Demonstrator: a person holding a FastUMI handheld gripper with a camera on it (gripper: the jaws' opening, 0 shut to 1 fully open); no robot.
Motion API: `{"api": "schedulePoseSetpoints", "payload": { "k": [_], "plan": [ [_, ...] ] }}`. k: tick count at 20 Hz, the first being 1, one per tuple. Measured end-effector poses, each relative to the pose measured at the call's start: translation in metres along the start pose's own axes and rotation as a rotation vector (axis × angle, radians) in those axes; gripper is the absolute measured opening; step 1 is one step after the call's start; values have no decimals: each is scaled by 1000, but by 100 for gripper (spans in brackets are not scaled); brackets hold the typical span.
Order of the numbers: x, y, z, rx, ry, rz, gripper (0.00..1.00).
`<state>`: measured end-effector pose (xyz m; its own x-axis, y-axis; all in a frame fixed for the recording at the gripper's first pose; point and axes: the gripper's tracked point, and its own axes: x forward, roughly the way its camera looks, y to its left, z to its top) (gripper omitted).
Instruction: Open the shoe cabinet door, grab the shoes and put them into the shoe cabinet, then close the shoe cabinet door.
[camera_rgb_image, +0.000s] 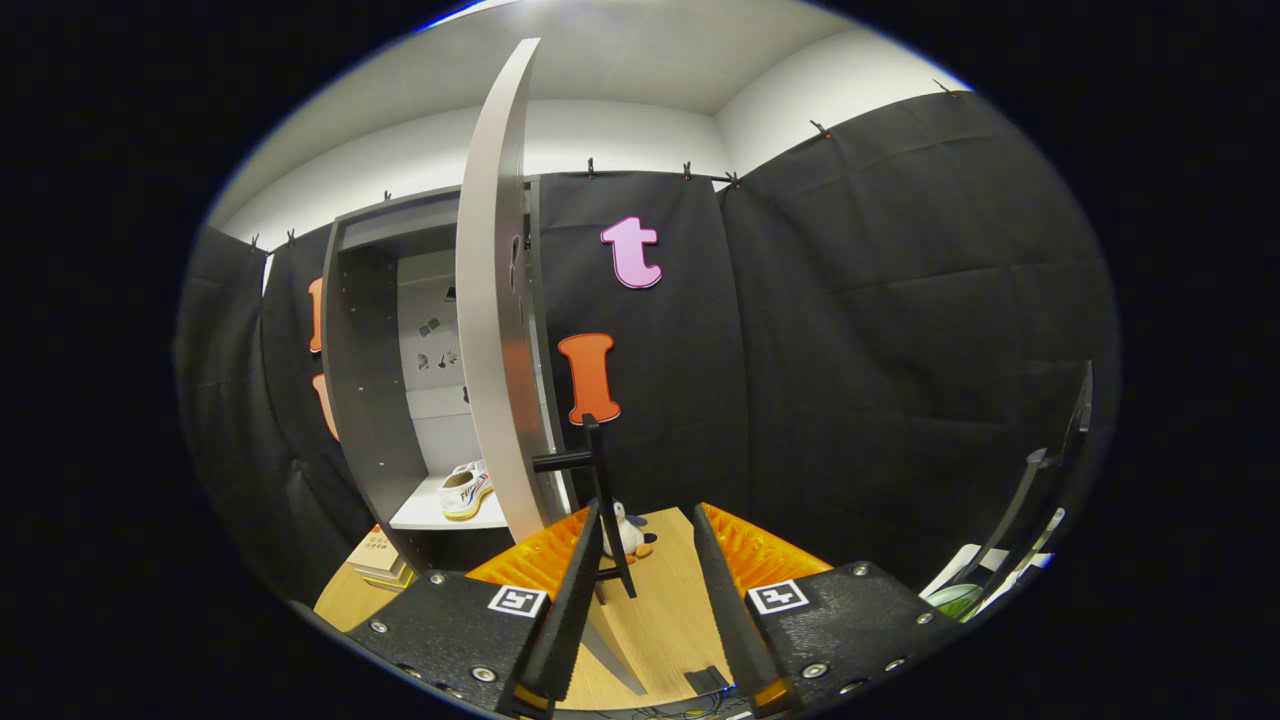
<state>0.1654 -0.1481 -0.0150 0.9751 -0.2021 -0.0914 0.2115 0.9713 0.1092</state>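
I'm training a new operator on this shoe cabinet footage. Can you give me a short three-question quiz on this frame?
1. True or false: the cabinet door is shut.
2. Where is the white shoe? A) on the floor B) on a shelf inside the cabinet C) between the fingers
3. Fill in: the gripper is ____, with the door's black handle just ahead of its fingers.

Key:
1. False; it stands open, edge-on to the camera.
2. B
3. open; the fingers are apart and press on nothing.
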Motion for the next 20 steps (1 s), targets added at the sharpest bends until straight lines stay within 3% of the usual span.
{"api": "schedulePoseSetpoints", "payload": {
  "k": [7,20],
  "plan": [
    [-5,13,2,-24,-4,34,60],
    [-20,142,-11,-45,-6,305,60]
  ]
}}
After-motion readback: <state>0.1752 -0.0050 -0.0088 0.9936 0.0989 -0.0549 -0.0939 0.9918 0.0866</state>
